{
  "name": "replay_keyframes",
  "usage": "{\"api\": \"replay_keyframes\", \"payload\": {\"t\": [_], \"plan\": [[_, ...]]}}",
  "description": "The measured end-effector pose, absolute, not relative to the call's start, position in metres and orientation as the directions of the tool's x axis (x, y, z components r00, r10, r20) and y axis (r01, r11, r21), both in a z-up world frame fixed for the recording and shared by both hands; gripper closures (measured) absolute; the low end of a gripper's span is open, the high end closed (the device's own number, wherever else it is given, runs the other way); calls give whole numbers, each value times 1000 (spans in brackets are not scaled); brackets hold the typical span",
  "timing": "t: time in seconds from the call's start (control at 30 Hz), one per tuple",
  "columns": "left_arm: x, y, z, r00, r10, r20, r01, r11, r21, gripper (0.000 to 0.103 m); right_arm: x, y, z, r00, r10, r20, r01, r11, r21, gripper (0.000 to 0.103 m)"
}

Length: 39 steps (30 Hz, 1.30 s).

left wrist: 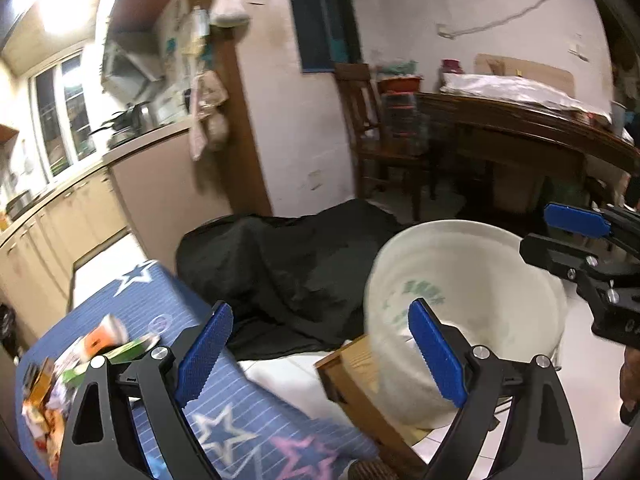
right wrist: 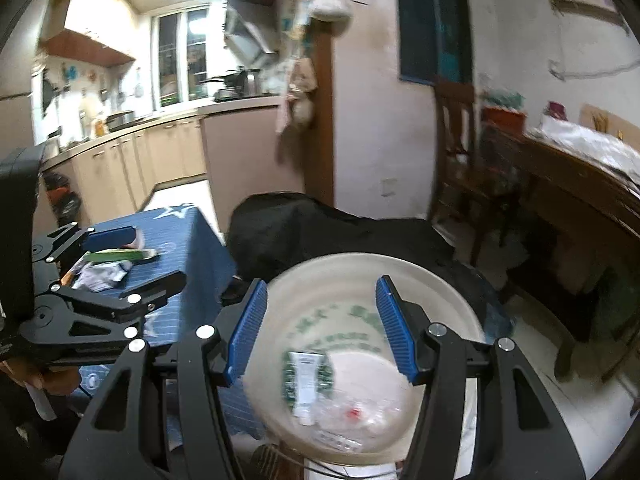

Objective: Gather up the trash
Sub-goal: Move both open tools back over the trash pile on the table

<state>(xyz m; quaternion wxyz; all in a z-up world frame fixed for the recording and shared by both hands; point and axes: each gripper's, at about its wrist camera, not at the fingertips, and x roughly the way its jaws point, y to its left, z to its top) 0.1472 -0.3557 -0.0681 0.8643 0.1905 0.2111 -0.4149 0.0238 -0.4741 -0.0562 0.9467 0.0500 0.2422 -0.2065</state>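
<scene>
Right gripper (right wrist: 322,330): nearest in its own view, 2 blue-padded fingers parted about halfway with nothing pinched between them; it hangs above the bucket's mouth.
Left gripper (left wrist: 320,354): jaws spread wide and empty, pointing past the table corner toward the floor.
Bucket (right wrist: 440,288): white, green print on its inner wall, just below the right gripper; in the left wrist view it appears tilted, beside a wooden stool (left wrist: 352,376).
Trash in bucket: a small white tube (right wrist: 305,380) lies at the bottom next to crumpled clear wrapping (right wrist: 356,412).
Table (left wrist: 248,412): blue striped cloth with stars, left of the bucket.
Trash on table: a blurred heap of wrappers (left wrist: 84,364) near the cloth's left edge, with a green packet (right wrist: 120,255) among it.
Black cover (left wrist: 288,264): dark draped fabric on the floor behind table and bucket.
Far right: dark wooden table (left wrist: 532,128) and chair (left wrist: 372,132) against the wall.
Far left: kitchen counter (right wrist: 168,120) under a lit window.
</scene>
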Motion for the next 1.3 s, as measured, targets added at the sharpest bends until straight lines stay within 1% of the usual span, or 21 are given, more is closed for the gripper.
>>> {"api": "replay_keyframes", "payload": {"t": [0.23, 0.57, 0.97, 1.3], "plan": [[163, -300, -60, 643, -578, -503, 725, 671, 156, 13, 57, -425, -56, 833, -278, -478, 298, 954, -36, 49], [183, -230, -56, 728, -481, -489, 615, 773, 155, 13, 102, -372, -59, 853, -163, -496, 178, 984, -17, 49], [205, -144, -69, 780, -361, -511, 480, 869, 119, 13, 154, -300, -69, 850, -33, -526, 30, 999, -15, 49], [227, -79, -85, 806, -236, -542, 340, 935, 100, 13, 193, -255, -94, 817, 29, -576, -50, 999, -20, 49]]}}
